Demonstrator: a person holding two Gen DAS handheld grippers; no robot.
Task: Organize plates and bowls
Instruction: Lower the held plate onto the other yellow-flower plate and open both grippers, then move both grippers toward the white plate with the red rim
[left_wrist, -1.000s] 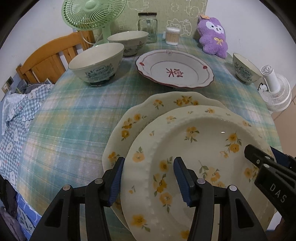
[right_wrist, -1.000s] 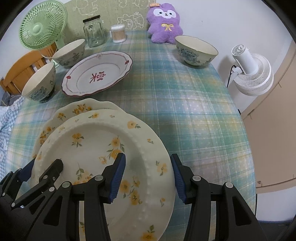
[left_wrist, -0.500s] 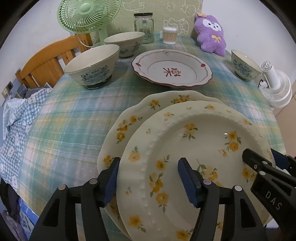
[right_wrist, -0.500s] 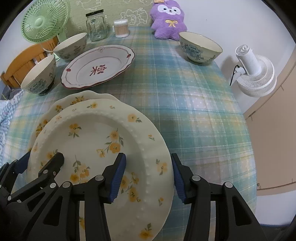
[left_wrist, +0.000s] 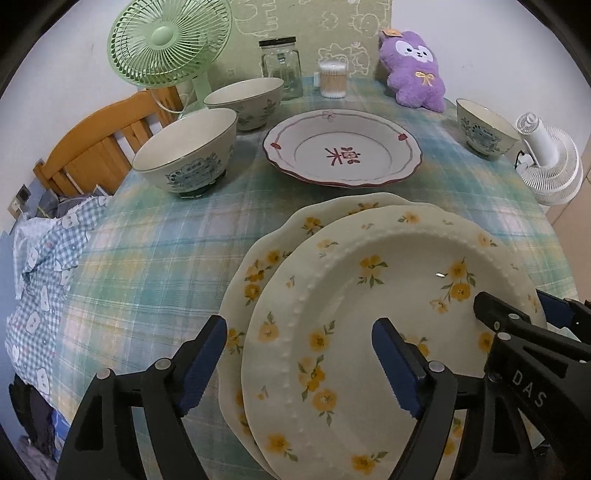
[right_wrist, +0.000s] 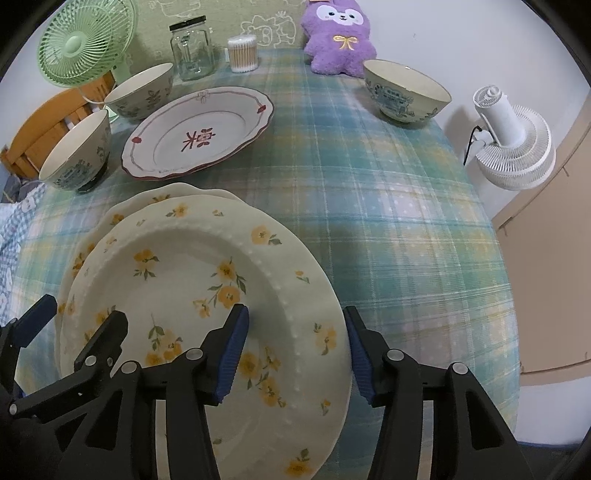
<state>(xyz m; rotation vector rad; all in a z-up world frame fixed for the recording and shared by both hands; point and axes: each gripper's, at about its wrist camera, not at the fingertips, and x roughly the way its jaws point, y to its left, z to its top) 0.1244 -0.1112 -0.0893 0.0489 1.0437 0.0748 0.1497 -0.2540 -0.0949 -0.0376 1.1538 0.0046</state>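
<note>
**Two claws straddle the top floral plate**

Here's the left claw (left_wrist: 299, 354), blue pads spread wide apart, one finger out past the plate's left rim over the plaid cloth, the other over the well of the beaded floral plate (left_wrist: 399, 295). No visible clamp: the rim sits between the pads with daylight on both sides.

Over to the right claw (right_wrist: 295, 354), same story mirrored: pads apart, the right rim of that beaded plate (right_wrist: 207, 280) running between them, inner finger above the yellow blossoms, outer finger just off the edge above the desk (right_wrist: 388, 206). Whether either pad touches the china, I cannot tell.

The beaded plate lies on top of a scalloped floral plate (left_wrist: 266, 254), offset toward the right claw, so the lower plate's edge peeks out ahead and on the left claw's side.

Straight ahead of both claws, the red-trimmed plate (left_wrist: 343, 147) with the red character sits alone. Ahead and to the left of the left claw, a blue-patterned bowl (left_wrist: 184, 151), and just behind it a leaf-patterned bowl (left_wrist: 243, 99). Far ahead to the right of the right claw, another blue-patterned bowl (right_wrist: 406, 92) near the desk's edge.

At the far end: green fan (left_wrist: 168, 40), glass jar (left_wrist: 280, 68), cotton-swab tub (left_wrist: 333, 79), purple plush (left_wrist: 415, 68). A white fan (right_wrist: 513, 144) stands off the desk on the right.
</note>
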